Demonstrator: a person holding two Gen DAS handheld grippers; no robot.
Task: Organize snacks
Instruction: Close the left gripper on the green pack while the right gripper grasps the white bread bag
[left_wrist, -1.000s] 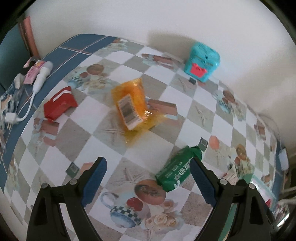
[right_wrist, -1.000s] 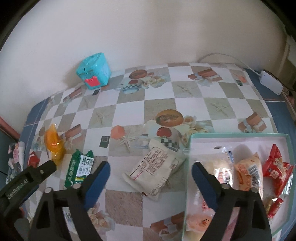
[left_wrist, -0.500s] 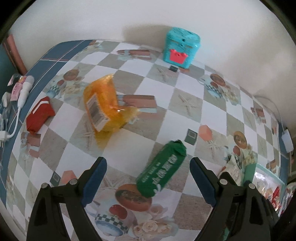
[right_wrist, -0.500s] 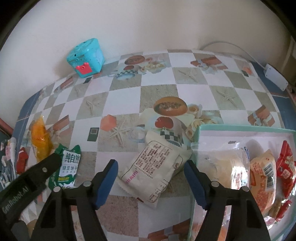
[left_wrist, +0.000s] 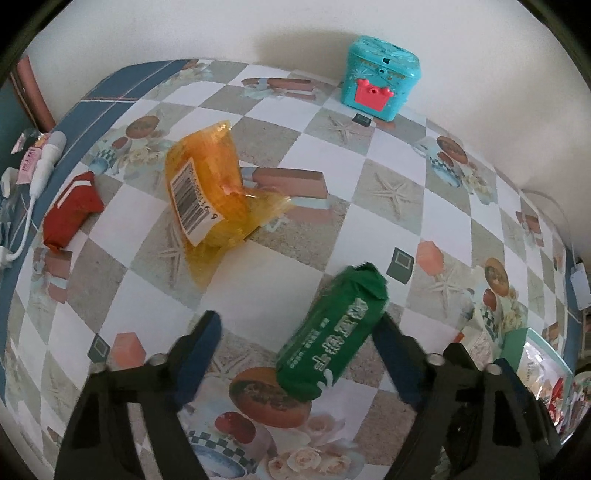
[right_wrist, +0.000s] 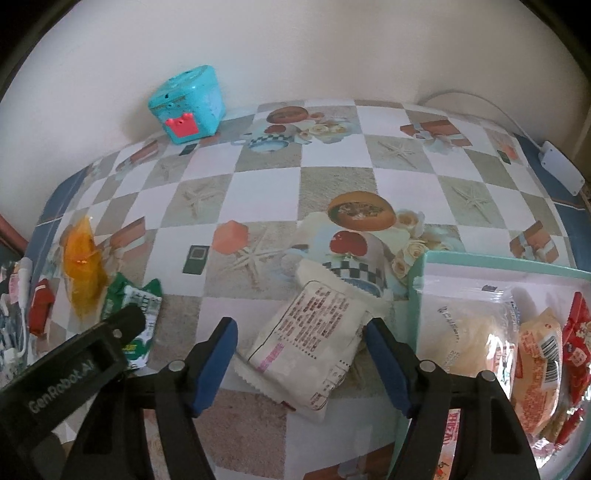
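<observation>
A green snack packet (left_wrist: 332, 332) lies on the checkered tablecloth between the fingers of my left gripper (left_wrist: 295, 321). Its jaws are closing; the right finger is at the packet's side and the left finger stands clear of it. A white snack packet (right_wrist: 310, 343) lies between the fingers of my right gripper (right_wrist: 301, 328), whose pads are close to its edges without visibly squeezing it. Just right of it stands a teal-rimmed tray (right_wrist: 417, 280) holding several packets. An orange packet (left_wrist: 207, 192) and a red packet (left_wrist: 70, 210) lie further left.
A teal toy box (left_wrist: 380, 77) stands at the back by the wall. A white cable and small items (left_wrist: 40, 166) lie at the left table edge. A white adapter (right_wrist: 561, 166) with its cord sits at the back right. The left gripper's body (right_wrist: 74, 362) reaches into the right wrist view.
The left gripper moved right and down until the green packet came between its jaws, which narrowed. The right gripper sank over the white packet and its jaws narrowed too.
</observation>
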